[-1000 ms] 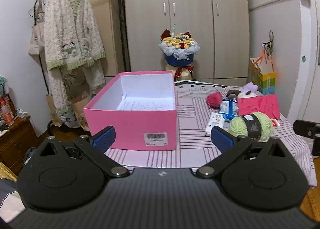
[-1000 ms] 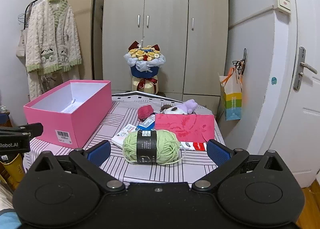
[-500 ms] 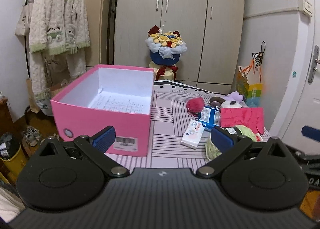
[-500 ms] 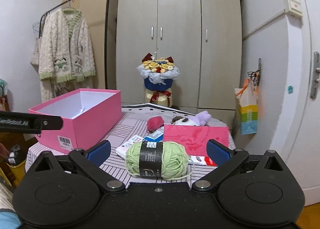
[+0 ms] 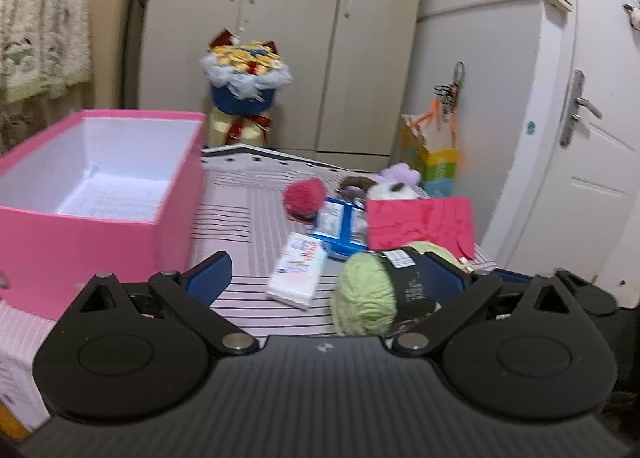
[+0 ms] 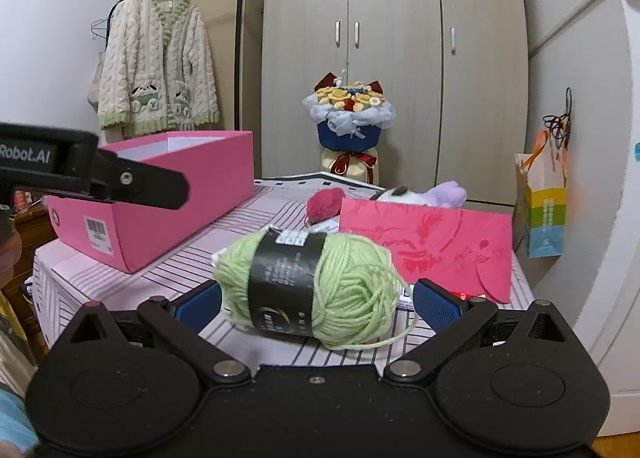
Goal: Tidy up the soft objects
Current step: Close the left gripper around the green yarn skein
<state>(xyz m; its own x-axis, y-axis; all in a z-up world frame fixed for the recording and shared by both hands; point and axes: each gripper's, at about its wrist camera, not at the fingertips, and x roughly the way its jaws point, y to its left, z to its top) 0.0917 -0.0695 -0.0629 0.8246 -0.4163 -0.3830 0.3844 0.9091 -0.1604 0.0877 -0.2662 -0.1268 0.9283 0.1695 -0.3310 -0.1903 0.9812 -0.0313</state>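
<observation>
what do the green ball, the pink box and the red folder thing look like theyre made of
Green ball: soft yarn, matte; wound strands and a loose tail show, with a glossy black paper-like band around it. Pink box: probably smooth cardboard, with thin stiff walls, a white inside and a barcode sticker. Red folder: looks like stiff paper or card with a faint embossed pattern; hard to tell for sure.

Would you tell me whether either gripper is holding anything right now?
Nothing is held: the right gripper is open around the green yarn ball, and the left gripper is open.

one pink box (image 6: 160,193), one green yarn ball (image 6: 308,290), one red pompom (image 6: 324,203), one red envelope (image 6: 432,242)
</observation>
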